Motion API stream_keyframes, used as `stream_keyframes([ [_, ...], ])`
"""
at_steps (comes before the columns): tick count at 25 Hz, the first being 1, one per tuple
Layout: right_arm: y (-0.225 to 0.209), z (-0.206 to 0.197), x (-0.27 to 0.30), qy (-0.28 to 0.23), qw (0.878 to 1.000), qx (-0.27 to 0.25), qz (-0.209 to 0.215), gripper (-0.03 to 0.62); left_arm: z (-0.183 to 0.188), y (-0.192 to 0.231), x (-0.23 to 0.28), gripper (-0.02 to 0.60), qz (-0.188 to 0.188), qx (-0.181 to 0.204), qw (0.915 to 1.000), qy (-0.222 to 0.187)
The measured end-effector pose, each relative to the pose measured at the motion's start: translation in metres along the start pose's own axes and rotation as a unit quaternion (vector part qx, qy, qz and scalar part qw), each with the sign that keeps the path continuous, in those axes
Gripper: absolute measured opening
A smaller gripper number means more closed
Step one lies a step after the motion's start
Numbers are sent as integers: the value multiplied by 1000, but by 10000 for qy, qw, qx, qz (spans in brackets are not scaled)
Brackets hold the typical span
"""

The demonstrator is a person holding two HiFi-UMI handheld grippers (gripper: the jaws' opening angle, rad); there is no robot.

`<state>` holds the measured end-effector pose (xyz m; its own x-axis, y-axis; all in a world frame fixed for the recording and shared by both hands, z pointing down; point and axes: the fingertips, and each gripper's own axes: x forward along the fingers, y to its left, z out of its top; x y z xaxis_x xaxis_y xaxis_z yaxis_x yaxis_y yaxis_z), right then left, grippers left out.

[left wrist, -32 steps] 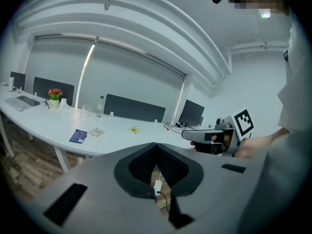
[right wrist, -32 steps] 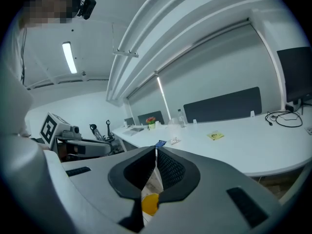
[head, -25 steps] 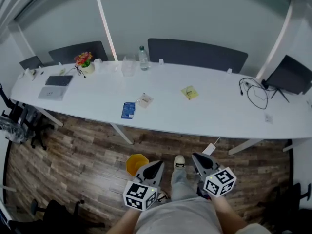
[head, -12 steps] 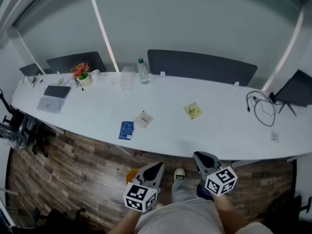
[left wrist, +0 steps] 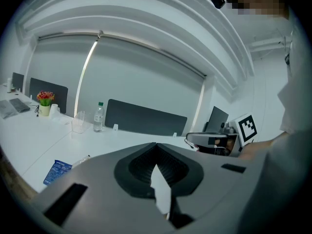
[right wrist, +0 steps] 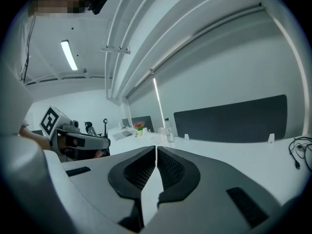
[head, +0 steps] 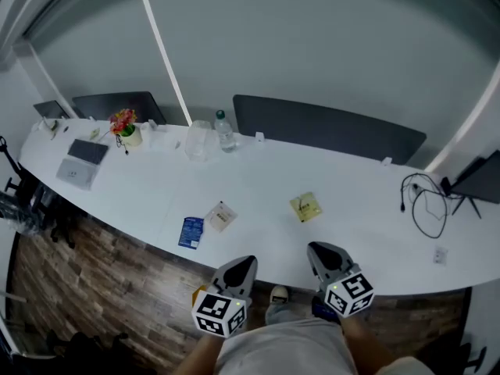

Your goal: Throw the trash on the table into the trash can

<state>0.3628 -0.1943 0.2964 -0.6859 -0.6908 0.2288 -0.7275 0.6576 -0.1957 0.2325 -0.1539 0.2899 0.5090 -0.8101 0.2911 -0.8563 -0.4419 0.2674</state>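
Across the long white table (head: 351, 201) lie a blue packet (head: 191, 232), a crumpled wrapper (head: 221, 216) just beside it and a yellow paper (head: 305, 207), while your left gripper (head: 248, 261) and right gripper (head: 316, 248) hover at its near edge, jaws closed, empty.

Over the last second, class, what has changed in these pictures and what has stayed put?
The person has walked up to the table, so the left gripper and right gripper now sit at its near edge. Nothing was grasped or released: both stay shut and empty. The blue packet, white wrapper and yellow note lie where they were.
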Motion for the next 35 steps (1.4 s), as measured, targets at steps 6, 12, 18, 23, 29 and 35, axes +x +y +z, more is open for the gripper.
stream_keyframes([
  [6, -32, 2, 13, 80, 9998, 76, 150, 34, 15, -3, 37, 2, 76, -20, 9999, -62],
  [12, -51, 5, 15, 3, 9997, 190, 163, 33, 17, -5, 57, 2, 75, 17, 10000, 33],
  [18, -58, 3, 18, 38, 9997, 247, 32, 33, 15, -4, 68, 2, -49, 28, 9999, 133],
  [23, -65, 1, 20, 72, 9994, 284, -208, 34, 14, -5, 77, 2, -284, 77, 9992, 279],
  [29, -69, 9, 24, 71, 9987, 304, -406, 34, 18, 2, 87, 0, -484, 183, 9976, 453],
  [35, -74, 11, 38, 121, 9984, 291, -476, 34, 17, 21, 101, 0, -504, 145, 9969, 582],
])
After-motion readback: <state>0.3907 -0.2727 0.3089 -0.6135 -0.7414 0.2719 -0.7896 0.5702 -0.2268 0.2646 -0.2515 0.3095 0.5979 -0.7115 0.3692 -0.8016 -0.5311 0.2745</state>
